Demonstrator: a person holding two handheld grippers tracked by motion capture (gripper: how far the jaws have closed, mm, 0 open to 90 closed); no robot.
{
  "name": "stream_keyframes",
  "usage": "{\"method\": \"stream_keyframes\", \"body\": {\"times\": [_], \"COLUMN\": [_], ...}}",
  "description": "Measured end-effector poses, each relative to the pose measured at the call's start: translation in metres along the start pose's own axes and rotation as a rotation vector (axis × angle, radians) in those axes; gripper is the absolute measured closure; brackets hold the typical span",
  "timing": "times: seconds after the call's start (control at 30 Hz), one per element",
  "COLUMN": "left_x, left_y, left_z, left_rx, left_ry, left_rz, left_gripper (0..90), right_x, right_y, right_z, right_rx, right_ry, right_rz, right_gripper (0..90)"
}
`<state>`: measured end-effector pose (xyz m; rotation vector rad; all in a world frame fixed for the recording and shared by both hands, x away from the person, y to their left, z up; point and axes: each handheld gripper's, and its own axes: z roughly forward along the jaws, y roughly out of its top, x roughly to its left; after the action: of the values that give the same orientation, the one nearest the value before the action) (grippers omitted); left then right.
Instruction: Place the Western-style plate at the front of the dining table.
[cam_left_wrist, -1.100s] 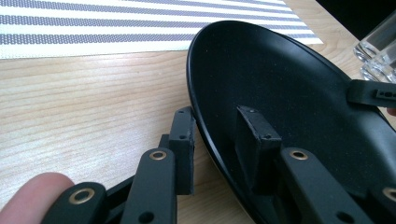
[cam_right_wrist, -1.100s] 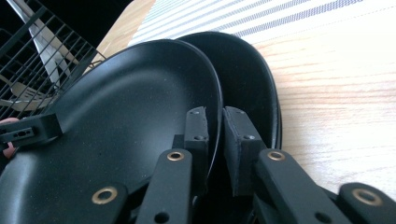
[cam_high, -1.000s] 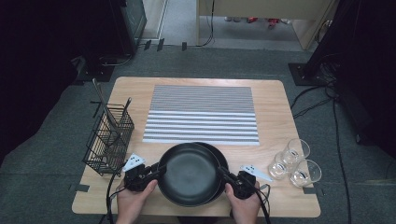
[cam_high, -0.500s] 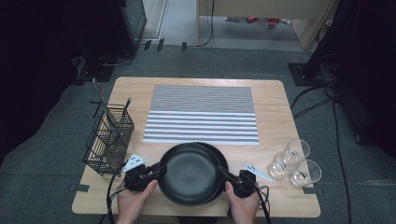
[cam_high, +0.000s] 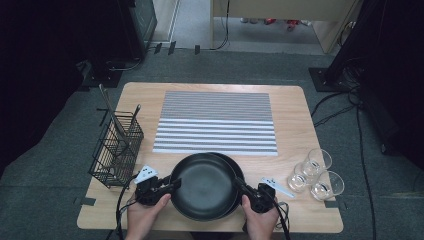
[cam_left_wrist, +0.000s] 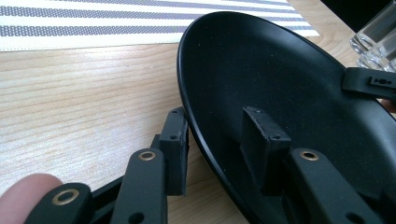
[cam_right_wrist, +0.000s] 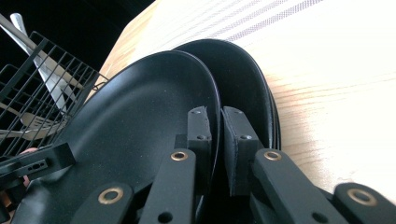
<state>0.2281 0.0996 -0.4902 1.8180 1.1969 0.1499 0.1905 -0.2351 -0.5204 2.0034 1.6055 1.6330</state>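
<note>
**Top black plate held at both rims near the table's front edge**

A stack of black plates (cam_high: 235, 172) sits at the front edge of the wooden table (cam_high: 300, 110), midway between its two front corners, just in front of the striped placemat (cam_high: 216, 121). The top black plate (cam_high: 202, 186) is shifted toward the front left relative to the ones under it, which peek out at its back right.

The left gripper (cam_high: 170, 186) straddles the top plate's left rim: in the left gripper view one pad sits inside the plate (cam_left_wrist: 280, 93) and the other outside beneath the rim, with a visible gap around the rim. Its jaws have just been opening, so the pads no longer press on the plate.

The right gripper (cam_high: 242, 187) is at the plate's right rim. In the right gripper view its two pads stand close together with the rim of the top plate (cam_right_wrist: 140, 121) pinched between them; its jaws have just been closing on it.

A black wire basket (cam_high: 116, 150) holding utensils stands by the table's left edge. Three clear glasses (cam_high: 315, 175) cluster near the front right corner.
</note>
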Motion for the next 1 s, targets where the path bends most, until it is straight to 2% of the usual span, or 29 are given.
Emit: {"method": "stream_keyframes", "body": {"times": [0.23, 0.5, 0.63, 0.8, 0.93, 0.97, 1.0], "left_x": [0.0, 0.002, 0.003, 0.003, 0.002, 0.002, 0.002], "left_y": [-0.001, 0.001, 0.002, 0.001, 0.001, 0.0, -0.002], "left_z": [-0.002, -0.008, -0.009, -0.01, -0.008, -0.008, -0.007], "left_rx": [-0.007, -0.027, -0.027, -0.026, -0.017, -0.016, -0.021], "left_ry": [-0.001, -0.026, -0.008, 0.002, 0.013, 0.012, 0.008], "left_rz": [-0.02, -0.031, -0.034, -0.029, -0.014, -0.017, -0.036], "left_gripper": [65.9, 70.4, 71.7, 71.9, 71.3, 71.0, 70.9], "right_x": [-0.003, -0.003, -0.002, 0.001, 0.008, 0.009, 0.009], "right_y": [0.001, 0.001, 0.0, -0.001, -0.002, -0.002, -0.001], "right_z": [-0.001, 0.001, 0.002, 0.003, 0.006, 0.006, 0.006], "right_rx": [0.004, 0.005, 0.012, 0.009, 0.01, 0.009, 0.005], "right_ry": [0.028, 0.024, 0.019, 0.004, -0.04, -0.048, -0.052], "right_rz": [0.044, 0.039, 0.034, -0.008, -0.102, -0.111, -0.099], "right_gripper": [84.5, 84.3, 83.8, 82.4, 78.6, 78.1, 78.8]}}
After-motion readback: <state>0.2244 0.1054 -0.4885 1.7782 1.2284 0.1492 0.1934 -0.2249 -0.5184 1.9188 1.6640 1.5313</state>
